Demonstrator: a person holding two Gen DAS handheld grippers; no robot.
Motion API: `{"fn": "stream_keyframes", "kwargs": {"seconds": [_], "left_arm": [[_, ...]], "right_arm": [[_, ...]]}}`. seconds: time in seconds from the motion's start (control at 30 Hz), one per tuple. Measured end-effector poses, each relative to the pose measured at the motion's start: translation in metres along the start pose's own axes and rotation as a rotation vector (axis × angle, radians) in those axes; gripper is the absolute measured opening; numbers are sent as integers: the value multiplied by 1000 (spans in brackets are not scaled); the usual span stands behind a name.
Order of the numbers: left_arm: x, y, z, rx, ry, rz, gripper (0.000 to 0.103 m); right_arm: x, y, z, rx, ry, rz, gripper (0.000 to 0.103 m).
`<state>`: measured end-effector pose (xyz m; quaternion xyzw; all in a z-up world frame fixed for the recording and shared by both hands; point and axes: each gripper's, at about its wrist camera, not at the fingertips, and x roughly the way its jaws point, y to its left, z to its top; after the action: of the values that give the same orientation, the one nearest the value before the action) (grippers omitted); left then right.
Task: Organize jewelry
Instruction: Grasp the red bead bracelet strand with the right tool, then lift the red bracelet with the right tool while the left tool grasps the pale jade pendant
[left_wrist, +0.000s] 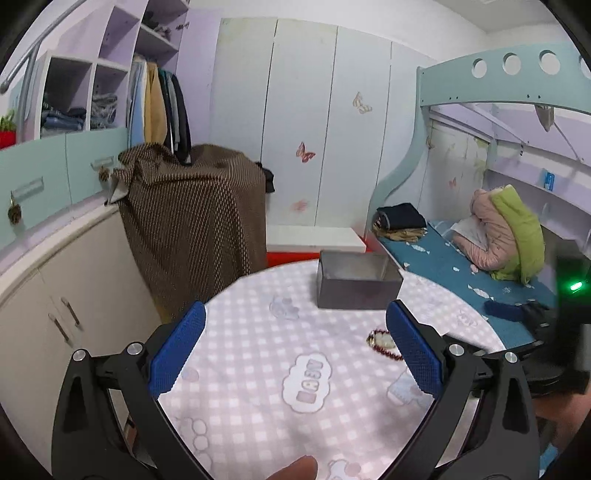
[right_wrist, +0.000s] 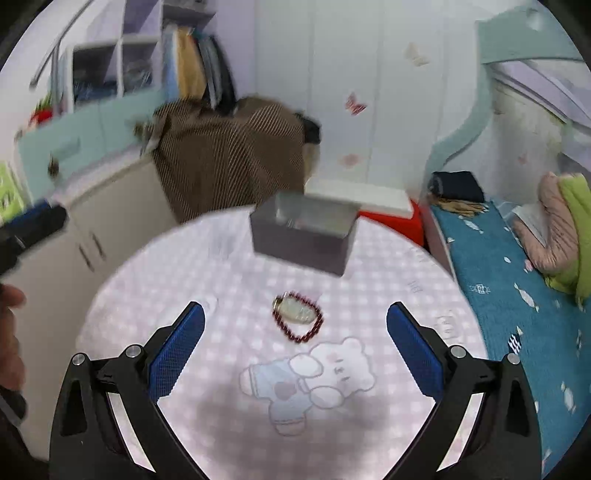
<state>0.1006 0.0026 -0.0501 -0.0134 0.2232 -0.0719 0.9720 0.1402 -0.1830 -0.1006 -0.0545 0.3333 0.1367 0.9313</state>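
Jewelry, a dark red bead bracelet (right_wrist: 298, 318) ringing a pale oval pendant, lay ahead between my right gripper (right_wrist: 295, 314) fingers, which I held wide and empty for the pick. Beyond sat the open grey rectangular box (right_wrist: 303, 236). My left gripper (left_wrist: 295, 314) waited likewise agape, holding nothing.
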Motion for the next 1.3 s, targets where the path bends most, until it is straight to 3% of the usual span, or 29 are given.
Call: {"fn": "stream_keyframes", "kwargs": {"seconds": [0.07,0.17,0.27,0.47,0.57,0.6,0.67,0.8,1.17,1.3], "left_arm": [[7,3,-8,-8,26,3,98],[15,6,-17,-10,52,4,98],[22,11,-23,-21,72,5,98],[31,17,-30,-33,98,8,98],[36,16,-32,-32,113,6,98],[37,15,-33,-32,115,3,98],[40,14,-34,-27,123,0,98],[54,8,-37,-10,152,1,98],[137,-46,-50,87,317,-24,98],[168,-72,-55,121,372,-47,98]], "right_arm": [[23,3,-3,-24,52,22,87],[51,4,-7,-45,122,44,62],[73,5,-12,-64,180,64,51],[88,3,-14,-72,216,87,42],[95,3,-16,-87,240,87,28],[97,3,-17,-93,247,90,16],[97,4,-18,-104,247,90,7],[96,0,-18,-99,242,99,6],[82,-57,2,171,119,272,6],[79,-74,7,219,97,289,6]]}}
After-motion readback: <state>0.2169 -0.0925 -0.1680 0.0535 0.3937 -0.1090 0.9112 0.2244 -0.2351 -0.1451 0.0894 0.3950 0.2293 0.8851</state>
